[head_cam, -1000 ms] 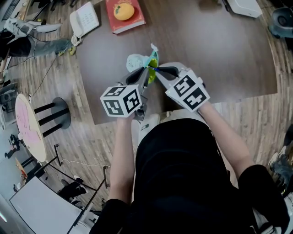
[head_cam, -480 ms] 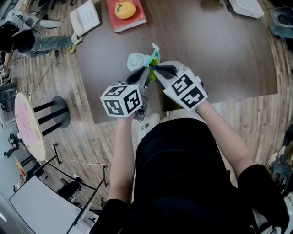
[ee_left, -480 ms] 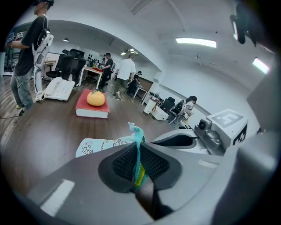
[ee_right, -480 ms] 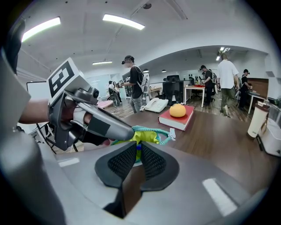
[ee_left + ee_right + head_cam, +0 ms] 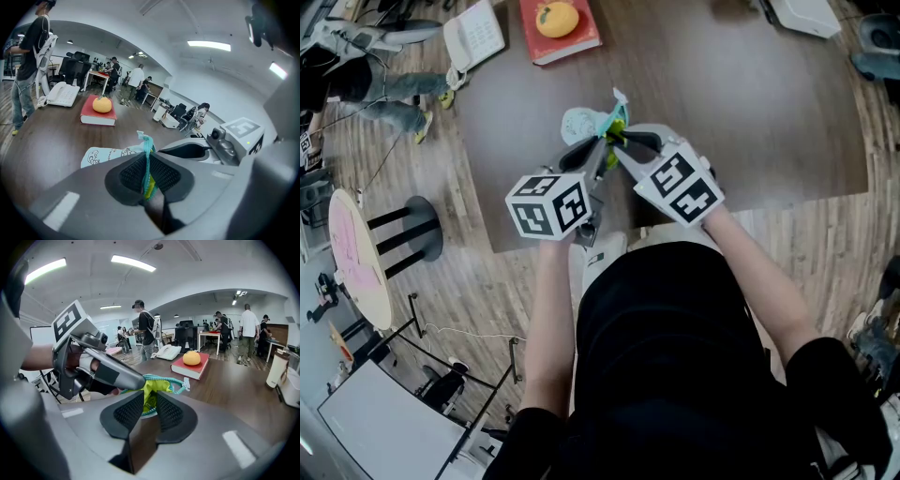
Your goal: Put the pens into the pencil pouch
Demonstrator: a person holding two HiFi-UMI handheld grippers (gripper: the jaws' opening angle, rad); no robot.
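The light-blue pencil pouch (image 5: 579, 124) hangs just over the brown table, its teal zip edge up and its mouth open. My left gripper (image 5: 598, 157) is shut on that zip edge (image 5: 148, 161), which runs between its pads. My right gripper (image 5: 623, 142) is at the pouch's mouth from the right. Its jaws have just been opening and now stand apart, with the yellow-green lining (image 5: 151, 391) in the gap and nothing pressed by the pads. No pen shows in any view. The left gripper's body (image 5: 110, 373) lies across the right gripper view.
On the far side of the table (image 5: 750, 112) lie a red book with an orange on it (image 5: 558, 28) and a white telephone (image 5: 473, 37). A white device (image 5: 802, 13) sits at the far right corner. People stand at desks in the background.
The right gripper's jaws have parted at the pouch's mouth, and more yellow-green lining shows between the two grippers. The left gripper has not moved. A person on the floor at far left has walked on.
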